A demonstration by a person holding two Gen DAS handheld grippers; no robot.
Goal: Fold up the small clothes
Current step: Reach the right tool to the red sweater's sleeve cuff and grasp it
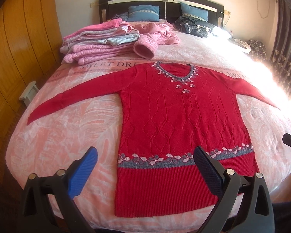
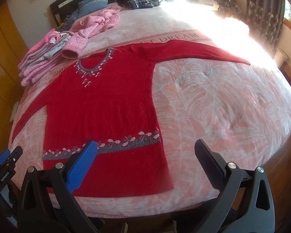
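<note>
Both jaws wide apart, gripping nothing: left gripper (image 1: 145, 153) above red sweater (image 1: 180, 116) hem, right gripper (image 2: 145, 145) past its hem corner, over blanket (image 2: 223, 101).

We see our left gripper (image 1: 145, 155) built from black plastic arms, each with two round silver screw heads. Its left finger (image 1: 83, 172) wears a ribbed blue pad, its right finger (image 1: 207, 172) a black textured one. Our right gripper (image 2: 145, 147) looks identical: blue pad left of the gap, black pad right, silver screws behind both.
</note>
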